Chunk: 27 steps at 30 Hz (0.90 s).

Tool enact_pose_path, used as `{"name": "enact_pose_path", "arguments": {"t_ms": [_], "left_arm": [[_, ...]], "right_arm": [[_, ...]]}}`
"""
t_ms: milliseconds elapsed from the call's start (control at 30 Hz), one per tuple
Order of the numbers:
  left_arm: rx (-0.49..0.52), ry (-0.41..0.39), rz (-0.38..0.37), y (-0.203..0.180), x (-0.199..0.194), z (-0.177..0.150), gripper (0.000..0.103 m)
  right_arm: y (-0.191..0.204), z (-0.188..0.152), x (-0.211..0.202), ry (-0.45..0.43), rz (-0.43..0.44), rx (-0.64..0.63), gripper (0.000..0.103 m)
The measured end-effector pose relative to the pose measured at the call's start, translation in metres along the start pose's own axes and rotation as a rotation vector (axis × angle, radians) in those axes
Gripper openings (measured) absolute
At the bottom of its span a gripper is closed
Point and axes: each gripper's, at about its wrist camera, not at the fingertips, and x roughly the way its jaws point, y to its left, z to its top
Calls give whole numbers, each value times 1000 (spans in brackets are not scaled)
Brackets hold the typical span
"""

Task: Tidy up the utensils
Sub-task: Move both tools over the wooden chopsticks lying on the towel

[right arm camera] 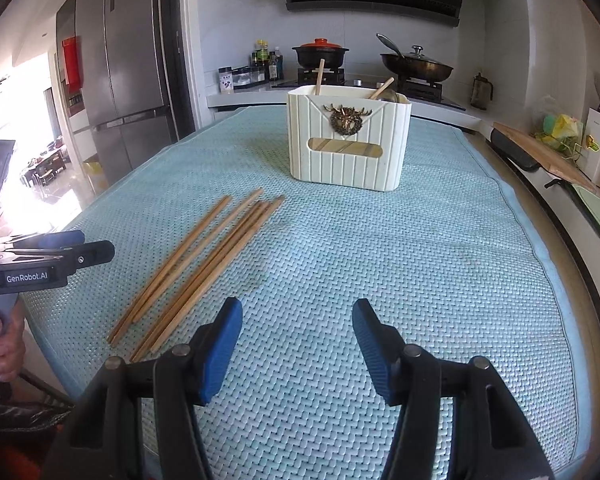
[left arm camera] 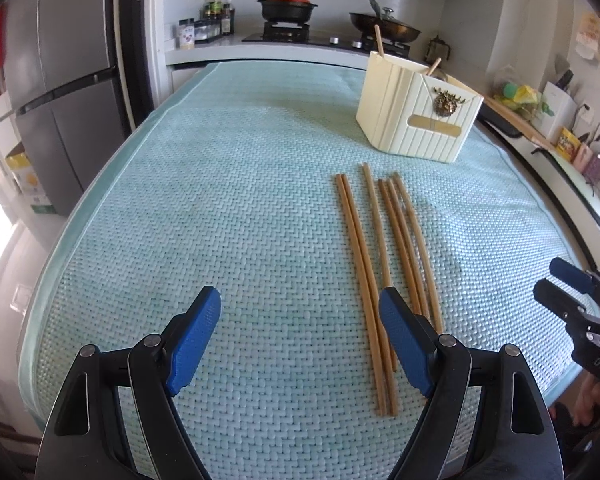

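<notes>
Currently left gripper has its blue pads spread wide, nothing between them, hovering over the woven light-blue mat. Its right-hand pad sits in front of the near ends of the chopsticks; can't tell if it touches them. Right gripper also stands apart, a bit narrower, empty, over bare mat to the right of the chopsticks.

Chopsticks: six wooden sticks lying loose on the mat, roughly parallel, running away from the grippers toward the holder. Two lie as a tight pair on the left, one is single in the middle, three are bunched on the right.

Holder: cream ribbed utensil box upright on the far part of the mat, just beyond the far tips of the sticks, not touching them. It has a dark metal ornament and a slot window on its front. Two wooden handles stick out of its top, tilted.

Beyond the mat: stove with orange-lidded black pot and lidded wok, steel fridge at left.
</notes>
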Motion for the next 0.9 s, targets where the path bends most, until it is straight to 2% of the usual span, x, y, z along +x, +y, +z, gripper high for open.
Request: {"name": "enact_pose_path", "arguments": {"t_ms": [367, 567, 633, 767, 900], "left_arm": [[-7, 23, 10, 7, 12, -2, 83], [-2, 36, -6, 8, 28, 11, 83], [11, 35, -15, 4, 33, 16, 83], [33, 49, -11, -4, 47, 22, 83], [46, 74, 3, -7, 58, 24, 83]], "right_arm": [[6, 2, 18, 48, 22, -2, 58], [14, 21, 42, 71, 65, 29, 58], [21, 28, 52, 75, 82, 34, 53], [36, 40, 78, 102, 93, 8, 37], [46, 46, 100, 139, 115, 3, 30]]}}
